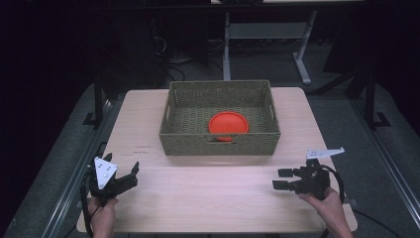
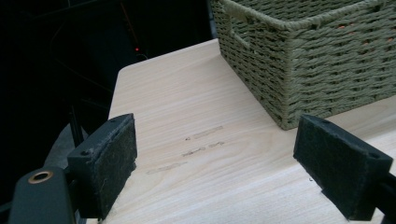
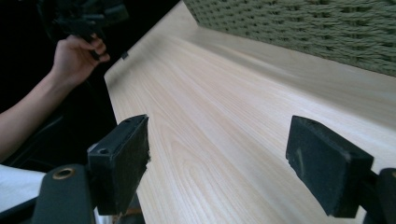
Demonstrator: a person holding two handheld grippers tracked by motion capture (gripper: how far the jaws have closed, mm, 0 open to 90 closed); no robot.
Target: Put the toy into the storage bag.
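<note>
A green woven basket stands at the back middle of the light wooden table, and an orange bowl lies inside it near the front wall. My left gripper hovers at the table's front left corner, open and holding nothing. Over at the front right, my right gripper points left across the table, open too and holding nothing. The left gripper view has the basket's corner ahead to the right of the spread jaws. In the right gripper view the basket's wall runs along the top.
Faint pencil-like marks lie on the wood in front of the left gripper. The person's other hand holds the left gripper far off in the right gripper view. A desk frame stands on the dark floor behind the table.
</note>
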